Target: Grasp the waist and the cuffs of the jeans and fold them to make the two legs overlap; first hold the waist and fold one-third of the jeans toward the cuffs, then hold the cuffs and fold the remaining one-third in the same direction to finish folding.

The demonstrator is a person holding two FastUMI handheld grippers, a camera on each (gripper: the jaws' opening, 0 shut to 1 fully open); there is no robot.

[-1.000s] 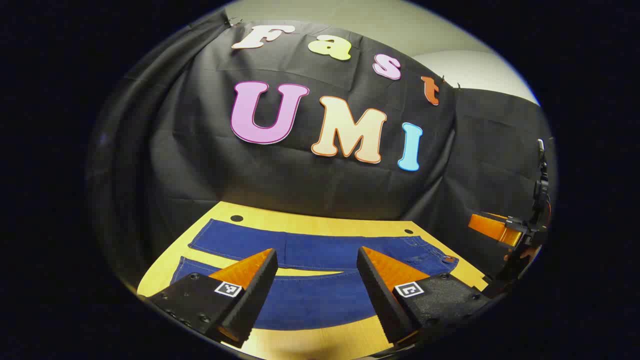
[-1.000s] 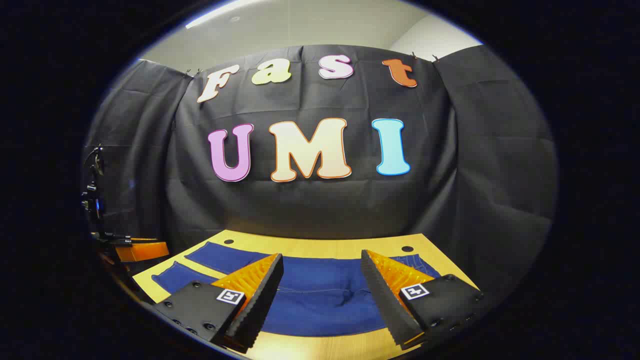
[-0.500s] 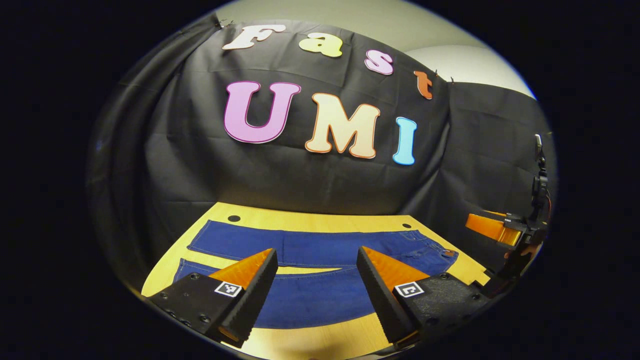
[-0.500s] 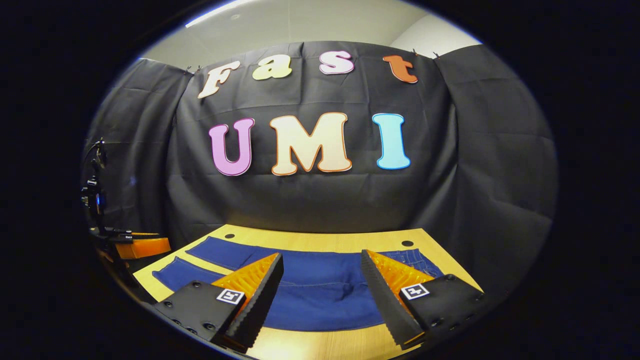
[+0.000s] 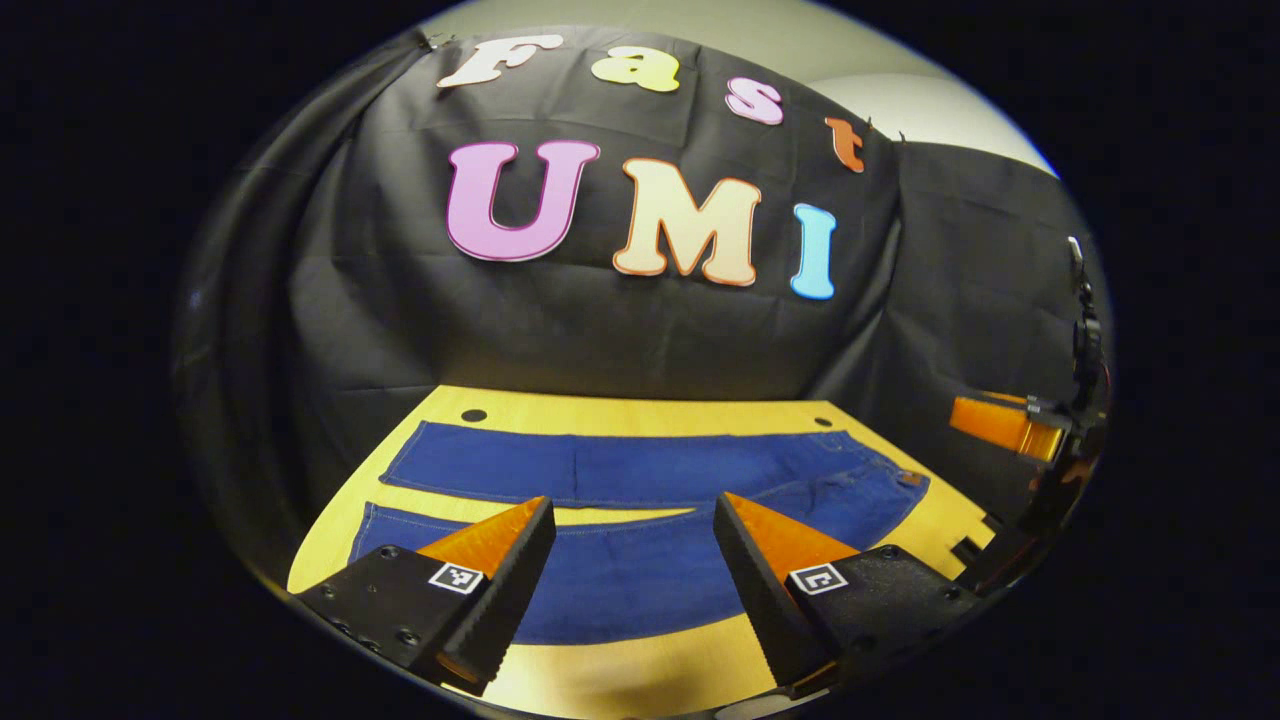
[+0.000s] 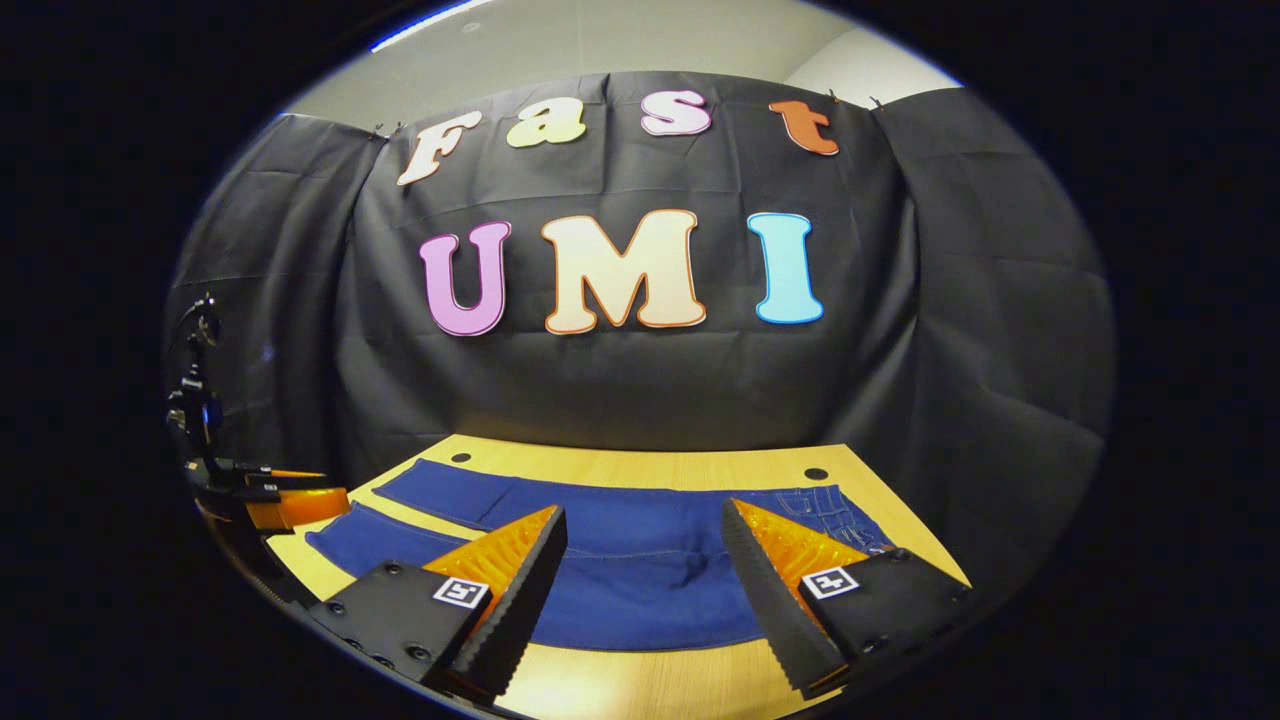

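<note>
The jeans (image 5: 640, 520) are lying flat and unfolded on the wooden table (image 5: 600, 410), with the two legs spread apart and running side by side across the tabletop. In the left gripper view, the waist (image 5: 895, 490) is sitting at the right end of the table and the cuffs (image 5: 385, 500) are lying at the left end; a strip of bare wood is showing between the two legs toward the cuff end. The left gripper (image 5: 635, 520) is hovering above the near leg, its two fingers standing well apart with nothing between them and touching no cloth. In the same view, the right gripper (image 5: 1010, 425) is appearing at the far right edge, beyond the waist end of the table. In the right gripper view, the jeans (image 6: 640, 560) are stretching across the table (image 6: 640, 465), with the waist (image 6: 835, 510) on the right. The right gripper (image 6: 645, 525) is hovering above the seat area near the waist, its fingers also spread wide and gripping nothing. The left gripper (image 6: 290, 500) is showing at the left edge of this view, near the cuff end; whether its fingers are apart cannot be told from this angle. Two dark round holes (image 6: 815, 472) are sitting near the far corners of the tabletop
</note>
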